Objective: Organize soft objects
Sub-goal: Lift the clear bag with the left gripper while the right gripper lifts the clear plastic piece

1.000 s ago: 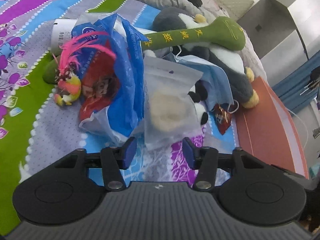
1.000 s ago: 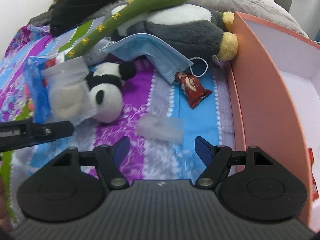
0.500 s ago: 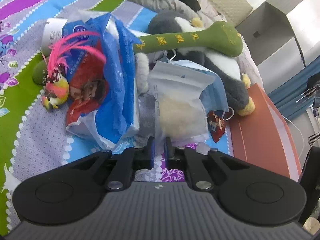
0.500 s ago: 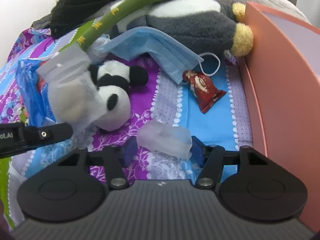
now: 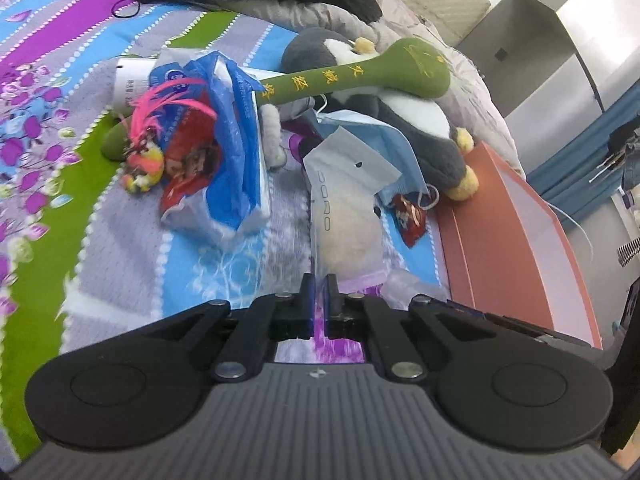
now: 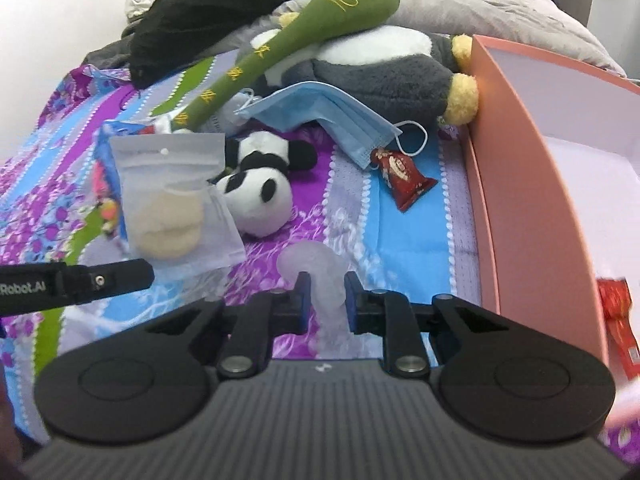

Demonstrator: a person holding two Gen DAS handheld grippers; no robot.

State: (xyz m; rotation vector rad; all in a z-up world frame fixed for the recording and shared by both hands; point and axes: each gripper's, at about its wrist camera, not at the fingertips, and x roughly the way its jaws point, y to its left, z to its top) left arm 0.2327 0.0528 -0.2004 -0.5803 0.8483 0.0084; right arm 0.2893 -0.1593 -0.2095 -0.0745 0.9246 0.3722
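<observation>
The pouch of pads point(image 6: 176, 200) is now lifted, pinched by the left gripper point(image 5: 319, 292), and the clear packet point(image 6: 320, 280) has been clamped by the right gripper point(image 6: 323, 296), ready for the pink box point(image 6: 520, 184).

Left gripper point(image 5: 319, 286) pinches the near edge of a pouch point(image 5: 348, 216), which stands up from the bedspread point(image 5: 120, 248). In the right wrist view the pouch point(image 6: 172, 196) hangs just left of a panda point(image 6: 256, 196). Right gripper point(image 6: 323, 294) closes around a clear bag point(image 6: 316, 276), before the panda. Mask point(image 6: 324, 116) lies behind the panda, its far part leaning on a penguin point(image 6: 384, 68). Club point(image 6: 288, 44) lies across the penguin. Wrapper point(image 6: 404, 178) sits right of the panda, touching the mask's near edge. Box point(image 6: 520, 184) stands at far right, the penguin's foot against its wall. In the left wrist view a tissue pack point(image 5: 224, 168) lies left of the pouch, a feathered toy point(image 5: 148, 148) at its left.
</observation>
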